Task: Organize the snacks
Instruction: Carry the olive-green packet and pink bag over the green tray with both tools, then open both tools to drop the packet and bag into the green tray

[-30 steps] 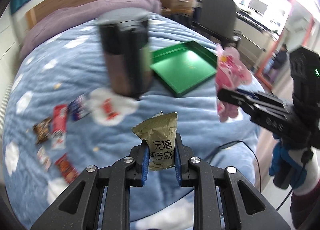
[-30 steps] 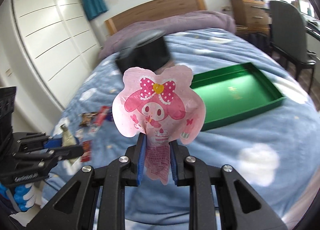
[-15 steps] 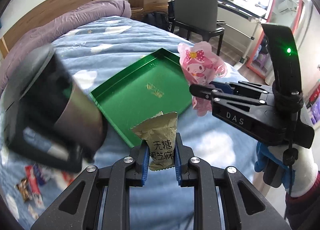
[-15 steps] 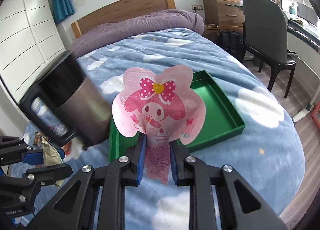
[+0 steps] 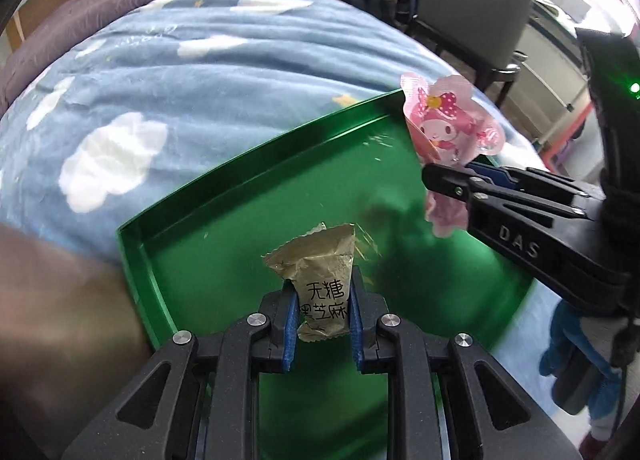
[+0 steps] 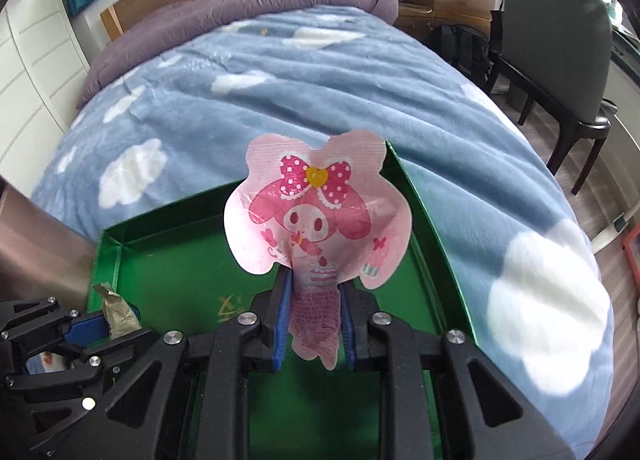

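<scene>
My left gripper (image 5: 322, 296) is shut on an olive-gold snack packet (image 5: 318, 272) with black Chinese print and holds it over the green tray (image 5: 240, 196). My right gripper (image 6: 314, 300) is shut on a pink cartoon-bunny snack packet (image 6: 316, 216), also above the green tray (image 6: 168, 260). In the left wrist view the right gripper (image 5: 444, 176) comes in from the right with the pink packet (image 5: 448, 128) over the tray's far right corner. In the right wrist view the left gripper (image 6: 92, 330) shows at lower left with the olive packet (image 6: 116, 308).
The tray lies on a bed with a blue cloud-print blanket (image 6: 320, 80) and a purple duvet (image 6: 240, 16) by the headboard. A dark metallic cylinder (image 5: 52, 308) stands blurred just left of the tray. A chair (image 6: 560, 40) and a wooden drawer unit stand right of the bed.
Both grippers have moved forward and down over the green tray with their packets held. The dark cylinder has slid to the left edge of both views.
</scene>
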Demonstrator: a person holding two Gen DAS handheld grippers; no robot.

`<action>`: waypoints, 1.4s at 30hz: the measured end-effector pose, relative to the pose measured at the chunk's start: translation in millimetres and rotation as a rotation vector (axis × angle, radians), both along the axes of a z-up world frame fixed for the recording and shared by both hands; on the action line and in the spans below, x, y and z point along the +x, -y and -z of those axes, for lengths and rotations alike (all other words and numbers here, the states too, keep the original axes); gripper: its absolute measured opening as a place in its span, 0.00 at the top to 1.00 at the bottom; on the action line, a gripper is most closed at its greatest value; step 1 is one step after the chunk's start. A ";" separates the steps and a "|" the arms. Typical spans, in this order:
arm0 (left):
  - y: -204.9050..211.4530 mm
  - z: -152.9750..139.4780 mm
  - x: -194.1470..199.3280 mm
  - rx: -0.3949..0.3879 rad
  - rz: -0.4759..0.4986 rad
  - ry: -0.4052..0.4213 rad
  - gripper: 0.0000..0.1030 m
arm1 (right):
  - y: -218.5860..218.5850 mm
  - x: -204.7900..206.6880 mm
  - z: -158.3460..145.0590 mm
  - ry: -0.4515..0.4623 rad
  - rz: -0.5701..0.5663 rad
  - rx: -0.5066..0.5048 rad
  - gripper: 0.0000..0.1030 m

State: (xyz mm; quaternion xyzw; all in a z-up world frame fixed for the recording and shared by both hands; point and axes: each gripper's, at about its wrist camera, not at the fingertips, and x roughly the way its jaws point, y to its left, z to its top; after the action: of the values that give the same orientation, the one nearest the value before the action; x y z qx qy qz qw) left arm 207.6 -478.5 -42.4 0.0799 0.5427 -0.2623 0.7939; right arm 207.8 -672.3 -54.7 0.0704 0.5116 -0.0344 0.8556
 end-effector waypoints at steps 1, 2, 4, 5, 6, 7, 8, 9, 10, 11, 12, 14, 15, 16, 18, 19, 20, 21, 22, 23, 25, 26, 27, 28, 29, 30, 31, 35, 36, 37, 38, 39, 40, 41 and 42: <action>2.5 4.9 4.3 0.004 -0.008 -0.007 0.83 | 1.5 6.1 4.6 -0.017 -0.005 0.000 0.61; 3.8 9.6 8.7 0.005 -0.018 -0.017 0.83 | 2.8 10.3 8.6 -0.028 -0.009 -0.002 0.61; 5.7 16.5 16.7 0.004 -0.037 -0.032 0.83 | 3.5 17.0 11.8 -0.036 -0.017 -0.013 0.61; 5.8 18.7 19.0 0.002 -0.045 -0.038 0.83 | 3.3 18.1 12.5 -0.039 -0.020 -0.014 0.61; 6.2 20.8 20.9 0.001 -0.050 -0.046 0.83 | 2.5 20.7 13.2 -0.043 -0.027 -0.020 0.61; 6.5 22.6 22.5 0.001 -0.053 -0.050 0.83 | 0.8 22.1 13.4 -0.045 -0.033 -0.029 0.61; 7.0 25.1 25.2 0.003 -0.057 -0.053 0.82 | -0.5 24.3 13.8 -0.048 -0.039 -0.037 0.60; 6.9 25.5 24.3 0.003 -0.058 -0.056 0.82 | -0.9 25.9 14.1 -0.051 -0.044 -0.040 0.60; 7.8 26.8 24.8 0.004 -0.057 -0.060 0.82 | -1.3 27.2 14.4 -0.054 -0.047 -0.046 0.60; 9.0 27.1 26.3 0.005 -0.059 -0.056 0.82 | -1.9 27.9 14.4 -0.054 -0.051 -0.051 0.60; 10.3 26.9 26.4 0.007 -0.058 -0.054 0.82 | -1.8 28.1 14.0 -0.051 -0.052 -0.051 0.60; 12.0 26.4 26.2 0.012 -0.058 -0.050 0.82 | -0.1 28.1 14.3 -0.048 -0.045 -0.047 0.60; 13.2 27.3 28.7 0.015 -0.060 -0.049 0.81 | 1.2 27.4 15.1 -0.049 -0.041 -0.042 0.60; 13.3 27.0 27.5 0.022 -0.060 -0.044 0.81 | 2.2 27.7 16.0 -0.049 -0.037 -0.038 0.58; 15.1 27.0 27.5 0.037 -0.060 -0.033 0.78 | 3.5 25.3 17.2 -0.049 -0.028 -0.043 0.43; 15.2 27.2 27.9 0.038 -0.059 -0.032 0.75 | 4.7 24.4 18.6 -0.054 -0.024 -0.045 0.37; 15.2 27.6 28.9 0.037 -0.060 -0.038 0.66 | 5.9 23.4 19.1 -0.054 -0.018 -0.045 0.33; 14.8 27.8 28.8 0.037 -0.064 -0.043 0.62 | 8.1 21.4 19.1 -0.050 -0.007 -0.040 0.24; 14.1 28.1 29.7 0.034 -0.066 -0.045 0.62 | 9.5 20.2 18.9 -0.048 -0.001 -0.036 0.17; 14.0 27.7 29.6 0.034 -0.065 -0.046 0.61 | 10.5 19.2 19.0 -0.050 0.003 -0.038 0.14; 13.0 27.0 30.5 0.040 -0.070 -0.045 0.59 | 12.0 16.4 18.3 -0.054 0.008 -0.046 0.03; 11.6 25.4 30.6 0.039 -0.075 -0.046 0.56 | 12.6 14.7 17.0 -0.051 0.010 -0.044 0.02; 10.6 23.2 30.3 0.038 -0.078 -0.042 0.55 | 13.2 12.7 15.1 -0.046 0.013 -0.041 0.02; 10.0 21.4 30.4 0.042 -0.080 -0.035 0.55 | 13.8 10.2 12.1 -0.038 0.017 -0.039 0.02; 9.9 18.4 29.6 0.049 -0.082 -0.026 0.54 | 14.1 7.3 8.5 -0.031 0.021 -0.037 0.02; 9.9 15.1 28.5 0.052 -0.081 -0.020 0.54 | 13.8 4.9 4.8 -0.025 0.023 -0.034 0.01; 9.4 12.2 27.7 0.054 -0.082 -0.015 0.54 | 13.3 1.6 -0.7 -0.016 0.024 -0.035 0.01; 8.8 -11.9 16.6 0.051 -0.063 0.019 0.53 | 11.4 -14.8 -28.3 0.025 0.034 -0.045 0.00; 8.0 -20.4 12.6 0.045 -0.056 0.029 0.53 | 11.0 -21.2 -39.2 0.041 0.041 -0.052 0.00; 6.4 -29.4 8.0 0.037 -0.050 0.038 0.53 | 11.3 -27.2 -49.3 0.057 0.049 -0.059 0.00; 4.2 -41.9 1.8 0.021 -0.042 0.047 0.53 | 11.0 -33.9 -60.2 0.076 0.058 -0.065 0.00; 1.9 -53.3 -4.7 0.007 -0.034 0.056 0.53 | 10.3 -40.5 -71.0 0.093 0.067 -0.069 0.00; -0.3 -63.4 -10.7 -0.004 -0.026 0.066 0.53 | 9.3 -47.8 -82.9 0.110 0.076 -0.074 0.00; -3.5 -77.9 -20.5 -0.016 -0.013 0.083 0.53 | 7.1 -57.3 -97.5 0.129 0.086 -0.083 0.00; -7.0 -89.0 -28.2 -0.027 -0.003 0.096 0.53 | 5.7 -64.7 -107.9 0.145 0.091 -0.089 0.00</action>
State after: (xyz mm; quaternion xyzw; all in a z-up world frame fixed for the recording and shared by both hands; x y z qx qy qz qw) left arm 179.4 -471.5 46.5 0.0809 0.5004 -0.2642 0.8205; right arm 143.2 -678.0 53.3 0.0577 0.4428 -0.0907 0.8902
